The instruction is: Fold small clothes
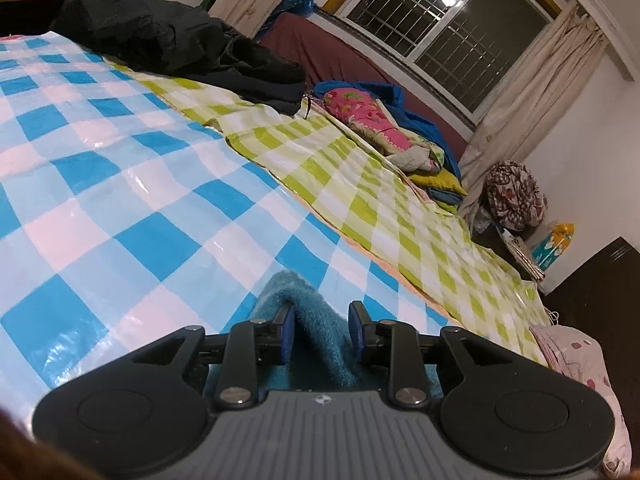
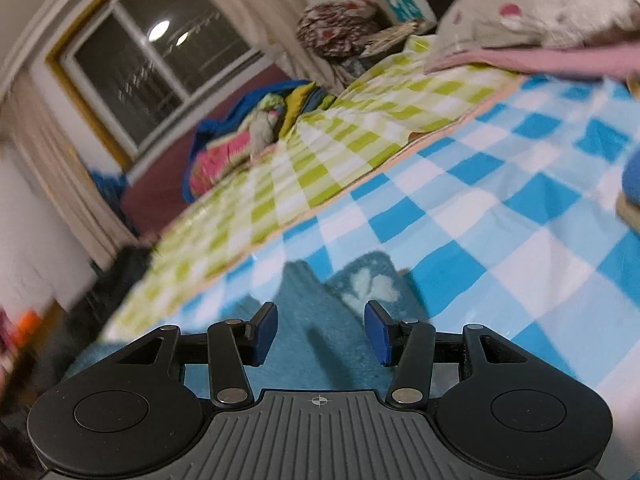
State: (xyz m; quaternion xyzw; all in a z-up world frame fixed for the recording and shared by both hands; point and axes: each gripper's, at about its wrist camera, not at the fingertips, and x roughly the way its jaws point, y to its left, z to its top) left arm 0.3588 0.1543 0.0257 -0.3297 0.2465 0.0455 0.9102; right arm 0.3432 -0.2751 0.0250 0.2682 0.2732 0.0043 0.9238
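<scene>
A small teal knitted garment point(image 1: 316, 320) lies on the blue-and-white checked sheet point(image 1: 120, 184). In the left wrist view a bunched ridge of it rises between the blue pads of my left gripper point(image 1: 322, 330), whose jaws stand apart around it without clearly pinching it. In the right wrist view the same teal garment point(image 2: 316, 320), with a pale flower motif point(image 2: 370, 286), lies flat under my right gripper point(image 2: 322, 330). That gripper is open and empty just above the cloth.
A green-and-white checked sheet point(image 1: 360, 168) adjoins the blue one. A black garment pile point(image 1: 180, 44) lies at the far end. Colourful bedding point(image 1: 376, 120) lines the wall under the window. A pink-spotted pillow point(image 2: 540, 12) and a blue object point(image 2: 632, 180) sit at the right.
</scene>
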